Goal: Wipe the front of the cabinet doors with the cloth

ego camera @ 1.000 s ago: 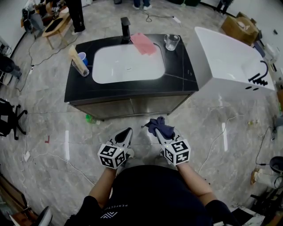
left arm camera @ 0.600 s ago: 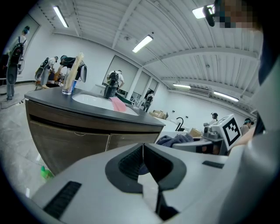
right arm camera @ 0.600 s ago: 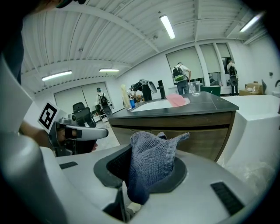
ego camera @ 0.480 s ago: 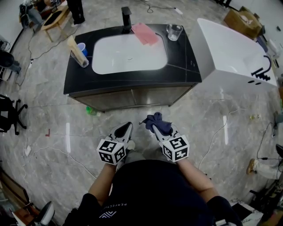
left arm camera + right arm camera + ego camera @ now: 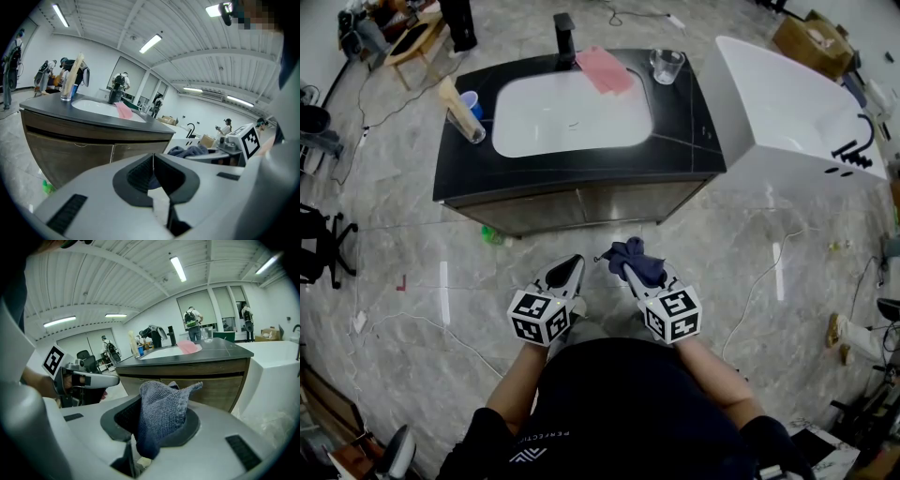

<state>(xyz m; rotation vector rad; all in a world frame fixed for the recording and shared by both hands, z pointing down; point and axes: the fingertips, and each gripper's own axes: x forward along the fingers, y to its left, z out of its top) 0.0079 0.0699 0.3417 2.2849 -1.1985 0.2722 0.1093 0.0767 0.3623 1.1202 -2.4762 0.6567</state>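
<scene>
A brown two-door cabinet [image 5: 581, 204] stands under a black counter with a white sink [image 5: 572, 114]; its doors also show in the left gripper view [image 5: 89, 154] and the right gripper view [image 5: 211, 380]. My right gripper [image 5: 630, 270] is shut on a dark blue cloth [image 5: 634, 260], which bunches out of the jaws [image 5: 161, 416]. My left gripper [image 5: 569, 275] is shut and holds nothing [image 5: 153, 174]. Both grippers hang side by side over the floor, a short way in front of the doors and apart from them.
On the counter stand a black tap [image 5: 565, 38], a pink cloth [image 5: 607, 70], a glass [image 5: 666, 66] and a blue cup with a wooden piece [image 5: 465, 108]. A white bathtub [image 5: 797, 122] is at the right. Cables and a green item [image 5: 491, 235] lie on the marble floor.
Both grippers have barely moved. The view has shifted slightly, so the cabinet sits a little higher in the frame than a second ago.
</scene>
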